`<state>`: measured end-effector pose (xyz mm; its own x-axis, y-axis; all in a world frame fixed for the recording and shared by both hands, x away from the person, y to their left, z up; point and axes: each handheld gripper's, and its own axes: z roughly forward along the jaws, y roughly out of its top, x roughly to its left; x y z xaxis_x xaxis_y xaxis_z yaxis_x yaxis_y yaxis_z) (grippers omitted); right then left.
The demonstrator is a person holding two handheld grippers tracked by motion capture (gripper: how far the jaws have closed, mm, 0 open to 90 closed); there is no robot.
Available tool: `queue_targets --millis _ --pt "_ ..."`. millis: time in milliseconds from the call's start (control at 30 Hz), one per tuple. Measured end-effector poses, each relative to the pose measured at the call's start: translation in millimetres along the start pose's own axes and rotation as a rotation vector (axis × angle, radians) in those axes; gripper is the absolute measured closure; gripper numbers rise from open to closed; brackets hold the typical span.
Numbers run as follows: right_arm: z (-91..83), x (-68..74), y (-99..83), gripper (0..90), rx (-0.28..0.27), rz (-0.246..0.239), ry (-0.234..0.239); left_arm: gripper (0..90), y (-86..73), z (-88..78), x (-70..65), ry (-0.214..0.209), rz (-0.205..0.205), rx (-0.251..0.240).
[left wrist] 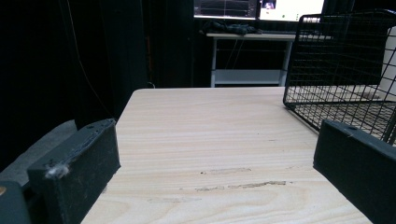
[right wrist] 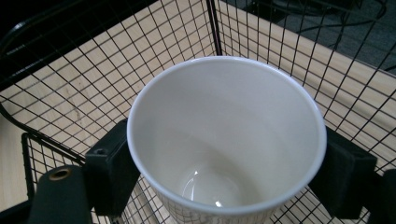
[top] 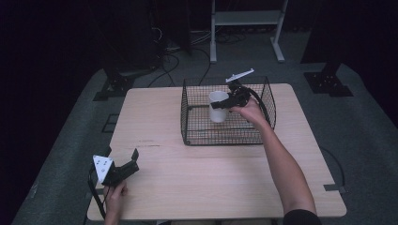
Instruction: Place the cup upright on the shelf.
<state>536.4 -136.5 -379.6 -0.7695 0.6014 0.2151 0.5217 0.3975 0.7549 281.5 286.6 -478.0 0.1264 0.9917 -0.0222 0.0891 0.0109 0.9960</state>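
Cup [right wrist: 226, 140]: white, empty, upright, mouth open to the right tongs' camera. It sits inside the wire basket [top: 267, 101], near the middle and toward the far wall. From the high view I cannot tell whether its base rests on the basket floor or hangs just above it.

Right tongs [top: 234, 97]: clenched on the cup, one black jaw pressed to each side of the wall just under the rim. No gap visible at either jaw in the right gripper view.

Risks, as judged from here:
- Grip is high on a smooth, tapering wall. A slack squeeze could let the cup slide down through the jaws.
- Basket walls stand close round the cup. A sideways pull before the cup clears the top wire could knock it against the mesh and twist it in the grip.
- The cable hangs over the basket's right wall and could snag the wire.

Right hand [top: 249, 111]: reaches from the near right of the basket, over its near wall, forearm stretched long, wrist bent so the tongs point toward the basket's left.

Left tongs [top: 126, 168]: released, jaws wide apart, nothing between them. They lie low over the worktop [top: 197, 183], well apart from the basket, off its near left corner, pointing roughly toward it. Left hand [top: 114, 194] holds them from behind.
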Motion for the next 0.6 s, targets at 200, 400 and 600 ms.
queue_targets --millis 200,400,600 --pt "7.4 -0.8 -1.5 19.2 0.034 -0.009 -0.016 0.0 0.1 0.4 1.0 0.001 -0.009 0.001" --pt "13.6 -2.1 -4.4 19.2 0.071 -0.011 -0.021 0.0 0.0 0.5 0.5 0.001 -0.003 0.0" --pt "16.6 -4.0 -5.6 19.1 0.095 -0.013 -0.035 0.0 0.0 0.1 0.3 0.001 -0.003 0.001"
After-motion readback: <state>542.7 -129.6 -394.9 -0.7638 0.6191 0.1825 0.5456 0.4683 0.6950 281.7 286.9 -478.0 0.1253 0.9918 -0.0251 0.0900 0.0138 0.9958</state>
